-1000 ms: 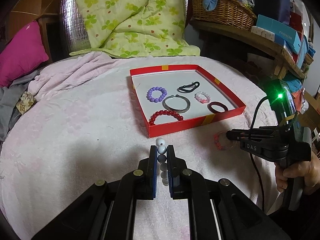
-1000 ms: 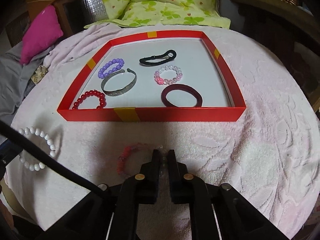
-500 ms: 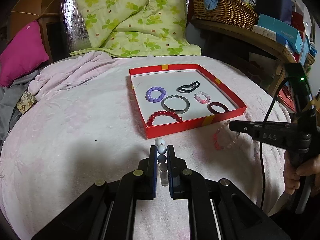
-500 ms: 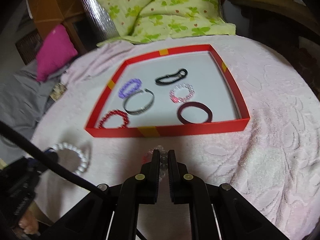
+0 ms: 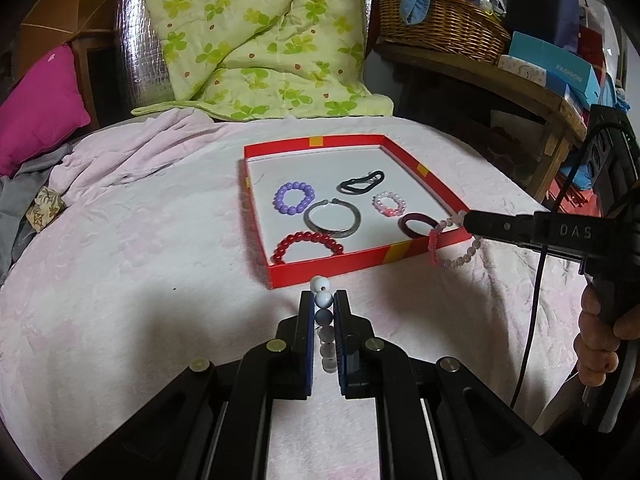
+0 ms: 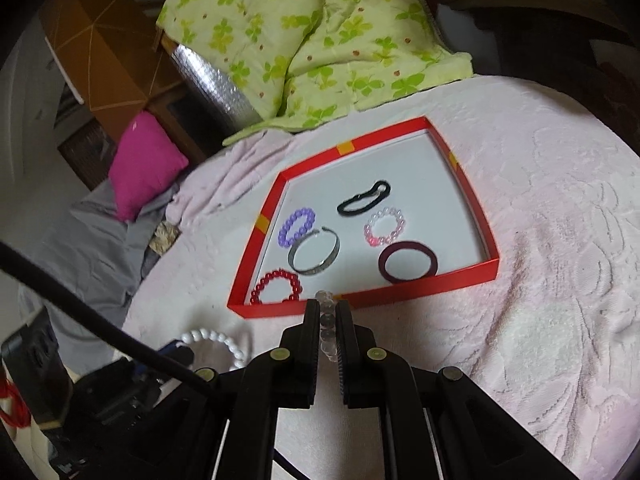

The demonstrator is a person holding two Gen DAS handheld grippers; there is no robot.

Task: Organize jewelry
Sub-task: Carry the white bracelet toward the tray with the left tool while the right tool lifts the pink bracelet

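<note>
A red tray (image 5: 362,261) (image 6: 404,291) on the pink blanket holds a purple bead bracelet (image 5: 294,198), a silver bangle (image 5: 332,220), a red bead bracelet (image 5: 306,244), a black hair tie (image 5: 360,183), a pink bead bracelet (image 5: 389,204) and a maroon band (image 5: 418,226). My left gripper (image 5: 323,300) is shut on a white bead bracelet (image 5: 320,286) in front of the tray; the bracelet also shows in the right wrist view (image 6: 210,338). My right gripper (image 6: 327,308) (image 5: 466,220) is shut on a pale pink bead bracelet (image 5: 454,246) (image 6: 326,320), which hangs over the tray's near right corner.
A green flowered quilt (image 5: 256,40) lies behind the tray. A magenta pillow (image 5: 40,104) sits far left. A wicker basket (image 5: 436,20) and boxes stand on a wooden shelf (image 5: 500,84) at the right. The pink blanket (image 5: 140,240) covers the round surface.
My right gripper has lifted the pale pink bracelet off the blanket and carried it up to the tray's near right corner. My left gripper stays shut on the white bracelet, nearly still.
</note>
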